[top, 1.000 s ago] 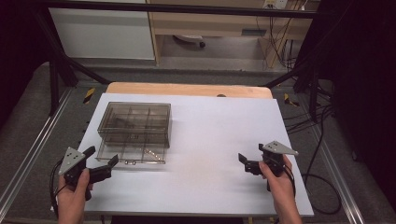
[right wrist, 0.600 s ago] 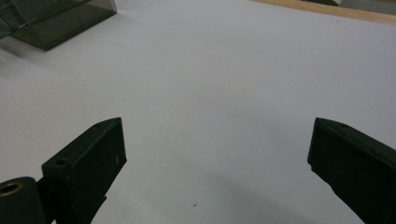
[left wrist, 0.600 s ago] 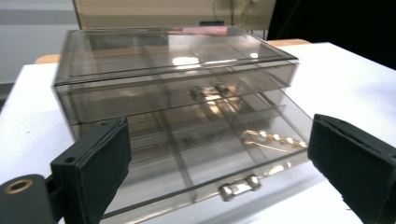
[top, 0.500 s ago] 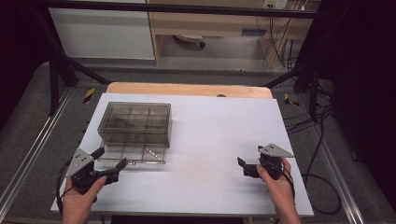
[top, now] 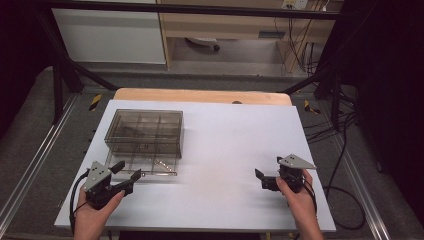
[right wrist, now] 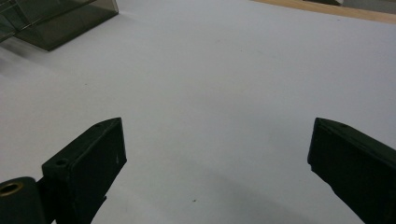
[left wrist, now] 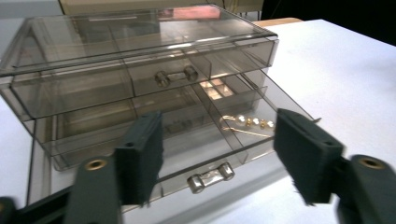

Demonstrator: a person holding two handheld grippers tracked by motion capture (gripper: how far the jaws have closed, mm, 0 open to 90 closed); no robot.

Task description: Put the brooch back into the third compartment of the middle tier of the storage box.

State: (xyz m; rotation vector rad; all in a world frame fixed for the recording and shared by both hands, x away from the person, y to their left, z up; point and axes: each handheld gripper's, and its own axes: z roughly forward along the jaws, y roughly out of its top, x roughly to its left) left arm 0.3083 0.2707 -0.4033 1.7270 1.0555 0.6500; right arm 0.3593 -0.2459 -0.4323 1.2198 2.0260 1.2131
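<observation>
A smoky clear drawer box [top: 145, 131] [left wrist: 140, 51] stands on the white table at the left. Its lower drawer [top: 155, 167] [left wrist: 224, 135] is pulled out; a thin gold chain with beads [left wrist: 247, 122] lies in a right-hand compartment. My left gripper [top: 126, 171] [left wrist: 218, 140] is at the drawer's front, its jaws either side of the metal handle [left wrist: 210, 177]. They have just been closing, and the pads stand clear of the handle. The upper drawer's handle [left wrist: 176, 77] sits above. My right gripper [top: 261, 180] [right wrist: 217, 144] rests open at the front right over bare table.
The white tabletop [top: 235, 145] stretches between the two grippers. A wooden board [top: 200, 95] runs along its far edge. Metal rails [top: 30, 175] flank the table, and cables [top: 345, 165] hang at the right.
My left gripper has moved right toward the drawer front and its jaws have narrowed. The right gripper has stayed where it was.
</observation>
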